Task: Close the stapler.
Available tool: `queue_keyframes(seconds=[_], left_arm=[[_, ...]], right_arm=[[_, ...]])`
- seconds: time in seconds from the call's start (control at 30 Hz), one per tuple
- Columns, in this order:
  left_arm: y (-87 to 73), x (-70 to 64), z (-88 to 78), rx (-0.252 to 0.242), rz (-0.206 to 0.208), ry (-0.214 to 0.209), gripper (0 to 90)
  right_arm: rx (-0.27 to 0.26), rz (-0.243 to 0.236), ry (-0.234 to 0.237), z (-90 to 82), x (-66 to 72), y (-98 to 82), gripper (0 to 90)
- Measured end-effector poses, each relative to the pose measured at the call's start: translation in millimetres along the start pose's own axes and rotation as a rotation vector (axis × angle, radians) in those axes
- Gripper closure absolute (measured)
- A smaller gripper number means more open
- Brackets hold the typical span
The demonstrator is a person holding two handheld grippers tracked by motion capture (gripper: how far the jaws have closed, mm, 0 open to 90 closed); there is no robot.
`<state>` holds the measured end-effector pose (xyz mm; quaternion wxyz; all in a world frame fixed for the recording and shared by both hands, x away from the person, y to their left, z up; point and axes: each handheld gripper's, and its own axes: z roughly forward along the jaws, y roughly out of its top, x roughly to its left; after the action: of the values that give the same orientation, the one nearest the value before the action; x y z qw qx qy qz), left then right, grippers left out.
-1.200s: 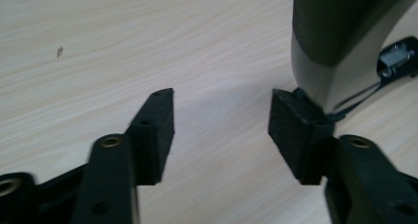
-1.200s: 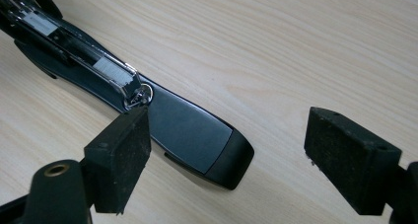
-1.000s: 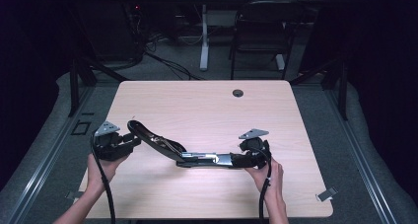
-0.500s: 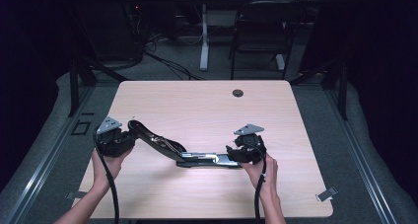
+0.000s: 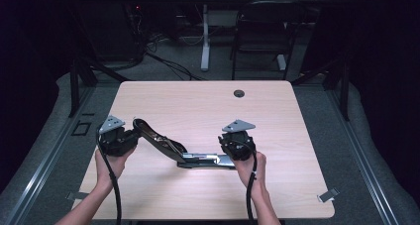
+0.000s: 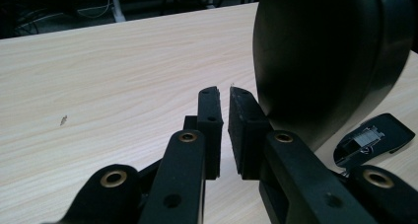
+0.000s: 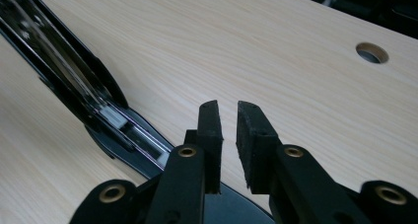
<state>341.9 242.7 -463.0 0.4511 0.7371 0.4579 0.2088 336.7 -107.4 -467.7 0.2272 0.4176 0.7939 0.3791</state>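
Observation:
A long black stapler (image 5: 163,141) lies swung open on the wooden table (image 5: 198,106), its upper arm rising to the left and its metal base (image 5: 208,159) flat. My left gripper (image 5: 131,136) is beside the arm's raised end; its jaws have just been closing and stand shut with nothing between them (image 6: 224,93). The stapler's rounded black head (image 6: 325,61) sits just right of the jaws. My right gripper (image 5: 229,153) hovers over the base's right end. Its jaws have just been closing too and are shut on nothing (image 7: 227,108), with the staple channel (image 7: 98,110) to their left.
A round cable hole (image 5: 239,93) sits near the table's far edge. Bare tabletop spreads beyond the stapler and in front of it. Behind the table are a chair, desk legs and floor cables in the dark.
The right gripper has shifted left and slightly up over the stapler's base. Both hands otherwise hold their places; the stapler stays open where it was.

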Motion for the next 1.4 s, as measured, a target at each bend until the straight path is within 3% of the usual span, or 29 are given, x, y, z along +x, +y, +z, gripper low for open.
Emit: queue_keyframes(seconds=[0.37,0.63,0.93,1.17,1.4], left_arm=[[3.9,-10.1,2.7,-0.041,0.013,-0.015,89.9],[9.0,-18.7,7.7,-0.060,0.022,-0.034,90.0],[11.5,-24.6,11.2,-0.060,0.026,-0.043,90.0],[15.2,-36.8,19.2,-0.057,0.049,-0.071,90.0],[17.3,-53.2,32.6,-0.026,0.101,-0.106,90.0]], right_arm=[[-0.038,-0.048,0.026,6.3,16.5,22.4,86.0],[-0.071,-0.031,0.034,9.4,25.1,31.1,85.0],[-0.087,-0.051,0.058,15.8,41.0,42.1,86.4],[-0.118,-0.053,0.087,17.4,52.8,49.8,86.4],[-0.155,-0.056,0.097,14.7,61.7,60.1,88.2]])
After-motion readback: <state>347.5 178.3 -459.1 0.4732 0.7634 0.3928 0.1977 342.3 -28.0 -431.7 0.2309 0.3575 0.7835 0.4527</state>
